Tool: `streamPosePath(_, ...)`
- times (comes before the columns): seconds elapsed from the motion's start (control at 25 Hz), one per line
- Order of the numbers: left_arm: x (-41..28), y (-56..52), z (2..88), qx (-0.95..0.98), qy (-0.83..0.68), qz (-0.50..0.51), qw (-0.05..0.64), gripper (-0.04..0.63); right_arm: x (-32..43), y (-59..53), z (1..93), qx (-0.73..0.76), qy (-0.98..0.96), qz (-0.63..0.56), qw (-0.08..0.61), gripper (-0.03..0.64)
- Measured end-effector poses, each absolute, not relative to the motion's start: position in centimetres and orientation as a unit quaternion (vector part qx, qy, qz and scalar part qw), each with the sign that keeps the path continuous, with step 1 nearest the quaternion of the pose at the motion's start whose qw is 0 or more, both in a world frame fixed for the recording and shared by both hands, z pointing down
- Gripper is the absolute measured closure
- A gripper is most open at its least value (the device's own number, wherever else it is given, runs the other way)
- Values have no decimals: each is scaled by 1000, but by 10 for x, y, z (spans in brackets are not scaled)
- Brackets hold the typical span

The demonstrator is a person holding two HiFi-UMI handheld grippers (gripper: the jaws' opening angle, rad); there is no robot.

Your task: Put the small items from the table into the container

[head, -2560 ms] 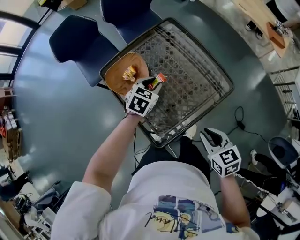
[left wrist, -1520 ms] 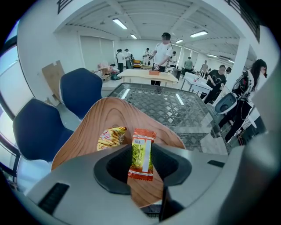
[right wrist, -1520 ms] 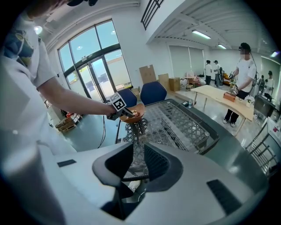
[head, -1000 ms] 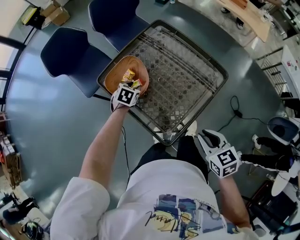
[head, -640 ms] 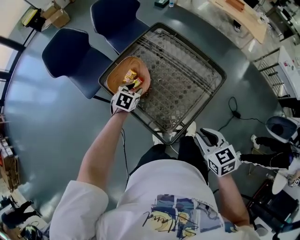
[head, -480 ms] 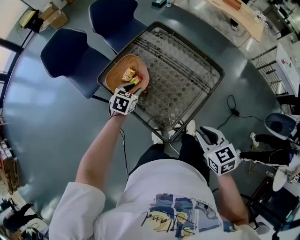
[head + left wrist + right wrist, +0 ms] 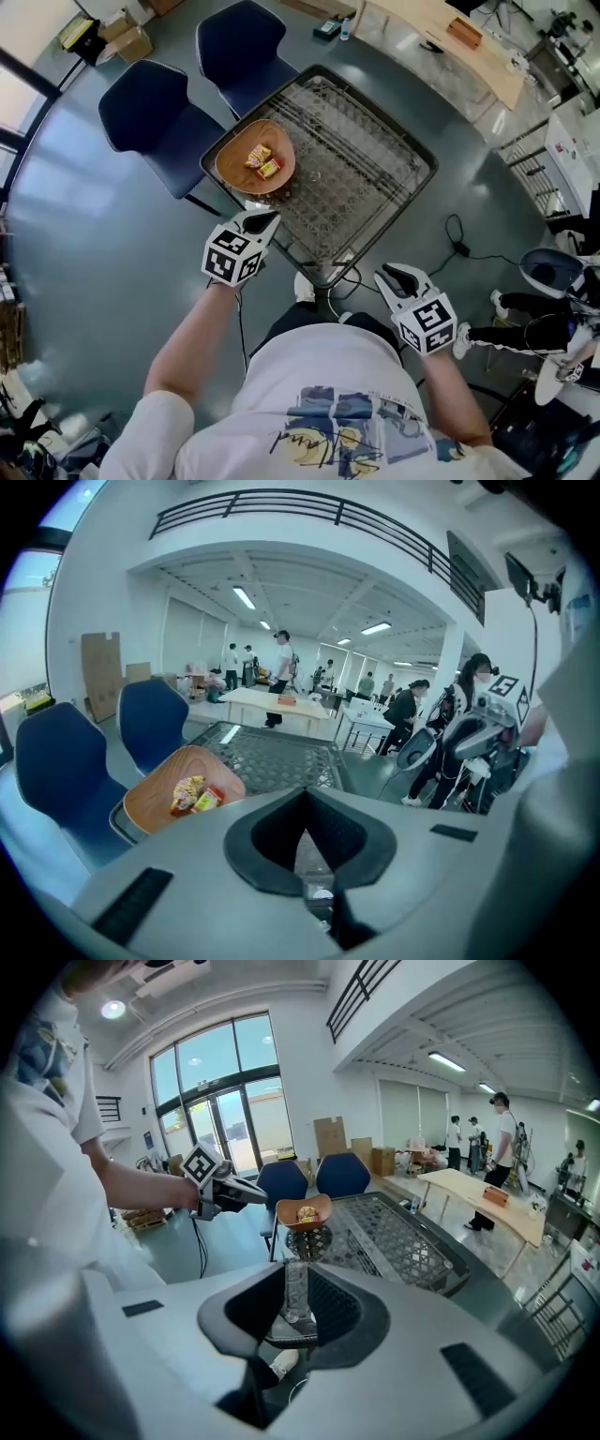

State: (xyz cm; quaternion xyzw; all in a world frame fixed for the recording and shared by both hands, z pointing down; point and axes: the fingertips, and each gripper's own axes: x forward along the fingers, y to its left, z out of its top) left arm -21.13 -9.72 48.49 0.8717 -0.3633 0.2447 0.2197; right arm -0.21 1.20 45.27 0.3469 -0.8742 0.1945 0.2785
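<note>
A wooden bowl [image 7: 230,169] sits at the near left corner of the wire-mesh table [image 7: 375,159]. In it lie a yellow snack packet [image 7: 257,154] and a red packet [image 7: 270,169]. My left gripper [image 7: 267,222] hangs off the table's near left edge, short of the bowl, jaws shut and empty. The left gripper view shows the bowl [image 7: 150,799] ahead at the left of my left gripper [image 7: 305,803]. My right gripper [image 7: 386,275] hovers by the table's near corner. In its own view my right gripper [image 7: 296,1283] shows a narrow gap with nothing in it.
Two dark blue chairs [image 7: 150,108] [image 7: 246,37] stand beyond the table's left side. A long wooden table [image 7: 441,42] is farther off. Cables [image 7: 459,239] trail on the grey floor at the right. Several people [image 7: 281,663] stand in the background.
My left gripper has drawn back from the bowl toward me and risen, and its jaws have closed empty. The red packet now lies in the bowl. The right gripper has barely shifted.
</note>
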Motion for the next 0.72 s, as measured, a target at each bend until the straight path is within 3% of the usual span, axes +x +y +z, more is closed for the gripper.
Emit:
streamPosePath(0.28, -153, -3, 422, 883, -374, 177, 221, 587, 3, 41, 436, 293, -904, 167, 263, 538)
streamPosePath(0.72, -42, 134, 380, 918, -302, 166, 195, 587, 9, 133, 430, 226, -930, 121, 262, 582)
